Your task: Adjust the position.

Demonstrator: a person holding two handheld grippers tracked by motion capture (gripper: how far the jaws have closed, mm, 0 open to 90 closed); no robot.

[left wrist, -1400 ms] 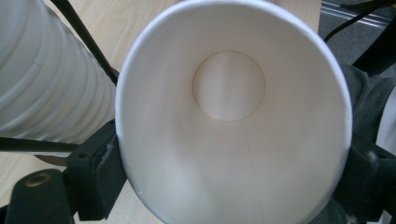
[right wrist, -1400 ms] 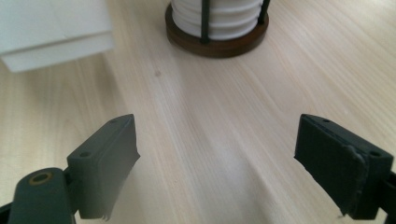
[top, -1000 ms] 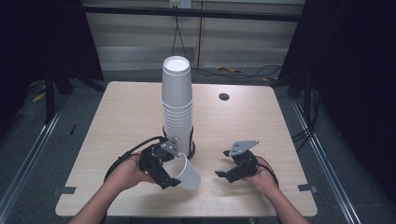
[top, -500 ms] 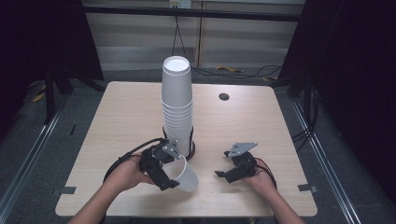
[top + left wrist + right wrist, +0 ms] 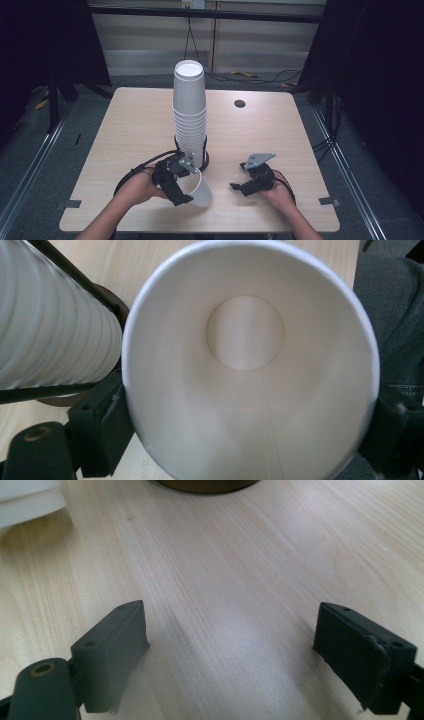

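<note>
My left gripper (image 5: pixel 176 184) sits low over the near part of the worktop (image 5: pixel 125 130), and its jaws are clamped on a white paper cup (image 5: pixel 196 189) that lies tilted on its side, mouth toward me and toward my left hand (image 5: pixel 136 186). These jaws have just been opening a little, yet in the left gripper view the cup (image 5: pixel 245 370) is between them, a black pad hard against its rim on either side, and I look straight down into it to the round bottom. The cup is just off the foot of the stack (image 5: pixel 190 117). My right gripper (image 5: pixel 252 181) rests near the worktop a short way to the right of the cup, well apart from it, with my right hand (image 5: pixel 280 195) behind it. Its jaws stand wide apart with nothing between them; in the right gripper view bare pale wood (image 5: pixel 235 580) fills the gap. Beyond the cup, touching nothing of mine that I can tell, the tall stack of white cups rises upside down from a dark round base (image 5: pixel 205 161) near the middle of the worktop; in the left gripper view its ribbed side (image 5: pixel 50 320) is close at the left. Farther back, a small dark hole (image 5: pixel 239 103) shows in the worktop near the far edge.
</note>
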